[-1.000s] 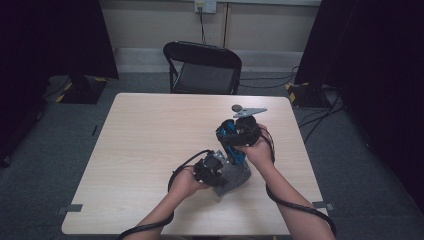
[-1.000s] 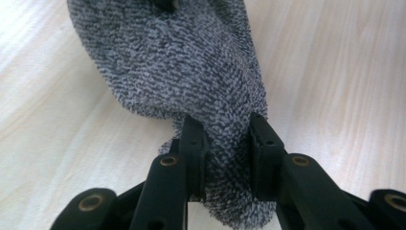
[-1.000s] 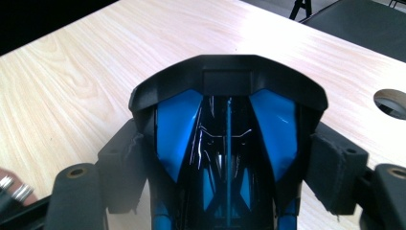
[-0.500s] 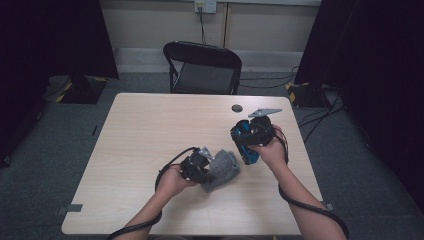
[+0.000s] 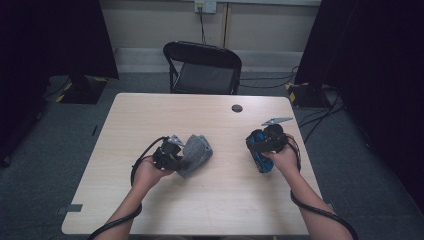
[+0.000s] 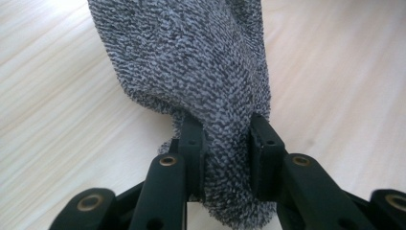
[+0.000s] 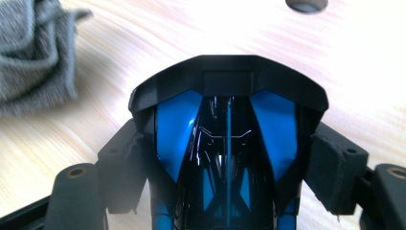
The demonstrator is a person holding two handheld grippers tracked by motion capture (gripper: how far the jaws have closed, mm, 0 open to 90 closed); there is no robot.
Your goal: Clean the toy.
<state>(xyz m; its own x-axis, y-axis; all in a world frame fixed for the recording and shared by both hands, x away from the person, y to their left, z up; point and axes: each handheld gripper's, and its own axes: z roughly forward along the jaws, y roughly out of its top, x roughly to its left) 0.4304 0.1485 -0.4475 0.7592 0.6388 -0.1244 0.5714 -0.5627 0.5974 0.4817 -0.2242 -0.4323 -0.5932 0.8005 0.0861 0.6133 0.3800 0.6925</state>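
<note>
A grey knitted cloth (image 5: 196, 152) lies bunched on the wooden table (image 5: 210, 210), left of centre. My left gripper (image 5: 175, 156) is shut on its near edge; in the left gripper view the cloth (image 6: 191, 67) is pinched between the two black fingers (image 6: 191, 143). On the right side of the table, my right gripper (image 5: 262, 150) is shut on a glossy blue and black toy car (image 5: 259, 152). The right gripper view has the car (image 7: 230, 139) clamped by its sides between the pads (image 7: 335, 167), its dark end pointing away. The cloth (image 7: 33, 52) shows at top left there.
A round cable hole (image 5: 237, 108) sits near the table's far edge. A black folding chair (image 5: 202, 67) stands behind the table. Black curtains hang at both sides, and cables run over the carpet at the right.
The two hands have drawn apart. My right gripper carried the car rightwards off the cloth, and my left gripper pulled the cloth to the left.
</note>
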